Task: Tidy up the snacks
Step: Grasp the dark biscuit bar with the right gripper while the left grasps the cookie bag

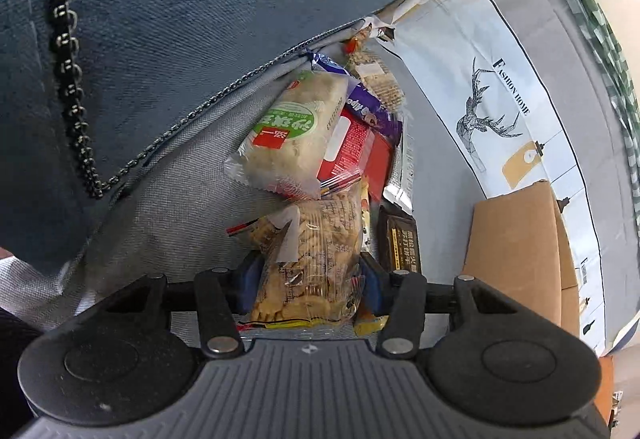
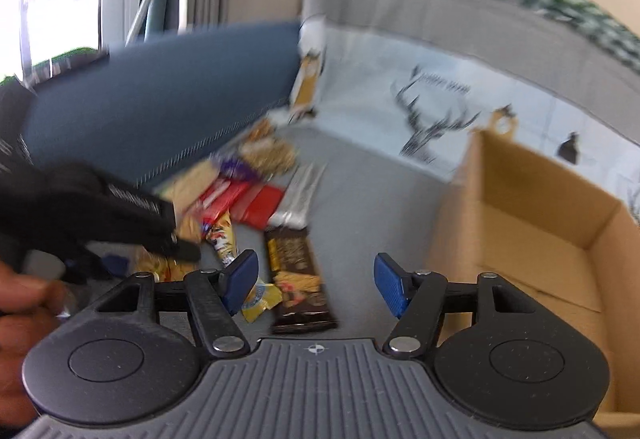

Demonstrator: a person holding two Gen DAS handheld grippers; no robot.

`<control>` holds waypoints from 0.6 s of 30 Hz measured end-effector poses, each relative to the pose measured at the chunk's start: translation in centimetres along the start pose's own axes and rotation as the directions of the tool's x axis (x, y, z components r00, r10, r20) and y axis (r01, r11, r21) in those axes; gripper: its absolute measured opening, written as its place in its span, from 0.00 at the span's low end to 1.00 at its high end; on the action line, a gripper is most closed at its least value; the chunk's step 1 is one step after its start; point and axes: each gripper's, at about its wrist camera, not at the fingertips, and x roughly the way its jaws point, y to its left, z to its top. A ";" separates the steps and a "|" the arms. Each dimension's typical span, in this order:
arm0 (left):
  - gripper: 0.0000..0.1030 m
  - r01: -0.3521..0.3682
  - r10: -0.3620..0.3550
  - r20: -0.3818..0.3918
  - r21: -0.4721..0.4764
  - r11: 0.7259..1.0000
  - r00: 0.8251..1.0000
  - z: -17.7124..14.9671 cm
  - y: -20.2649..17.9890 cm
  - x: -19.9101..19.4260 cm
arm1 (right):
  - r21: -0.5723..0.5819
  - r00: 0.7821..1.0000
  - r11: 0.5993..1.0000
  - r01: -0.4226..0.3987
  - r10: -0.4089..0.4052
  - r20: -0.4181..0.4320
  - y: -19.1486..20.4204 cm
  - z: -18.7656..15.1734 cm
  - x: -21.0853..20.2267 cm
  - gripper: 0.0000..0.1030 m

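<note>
My left gripper (image 1: 308,279) is shut on a clear bag of tan crackers (image 1: 310,259), low over the snack pile on the grey cloth. Behind it lie a white rice-cracker pack with a green label (image 1: 292,135), a red packet (image 1: 352,147), a purple packet (image 1: 372,107) and a dark brown bar (image 1: 400,239). My right gripper (image 2: 316,279) is open and empty above the brown bar (image 2: 298,275) and a yellow wrapper (image 2: 260,299). The left gripper's black body (image 2: 120,215) shows at the left of the blurred right wrist view. The cardboard box (image 2: 540,239) stands open to the right.
A blue denim cushion with a chain (image 1: 160,59) borders the pile on the left. A deer-print cloth (image 1: 492,111) hangs behind. The cardboard box (image 1: 520,239) also shows at the right of the left wrist view. A silver packet (image 2: 296,199) lies mid-pile.
</note>
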 end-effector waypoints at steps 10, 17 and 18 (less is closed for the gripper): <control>0.54 0.026 -0.025 -0.016 0.015 1.000 1.000 0.6 0.5 0.5 | 0.049 0.974 0.998 0.048 -0.036 -0.222 1.3 0.0 9.5 0.65; 0.54 0.041 -0.040 -0.037 0.026 0.999 0.999 0.6 0.3 0.8 | 0.099 0.969 0.995 -0.019 0.043 -0.242 0.9 0.0 11.3 0.42; 0.54 0.043 -0.043 -0.038 0.025 0.999 0.998 0.6 0.3 0.8 | 0.082 0.970 0.996 -0.022 0.041 -0.238 1.1 0.0 11.1 0.40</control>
